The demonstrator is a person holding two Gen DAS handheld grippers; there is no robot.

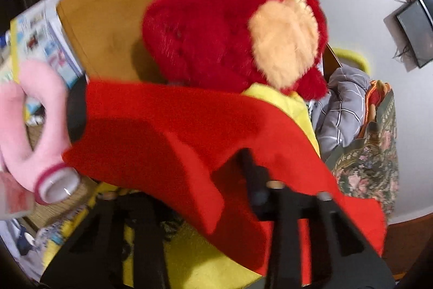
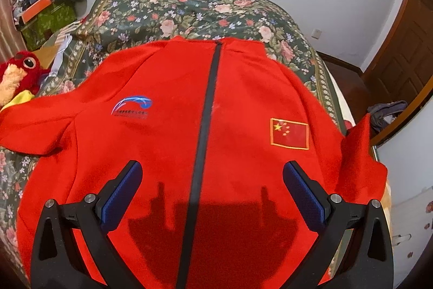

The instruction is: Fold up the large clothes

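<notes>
Jaws of the right gripper [image 2: 212, 197] stand spread wide above the red jacket [image 2: 189, 126], which lies front up on the floral bed cover [image 2: 189, 10], its black zipper [image 2: 205, 113] running away between them. Jaws of the left gripper [image 1: 254, 180] pinch a fold of the jacket's sleeve [image 1: 162, 121]; beyond them sits a red plush toy [image 1: 216, 31].
</notes>
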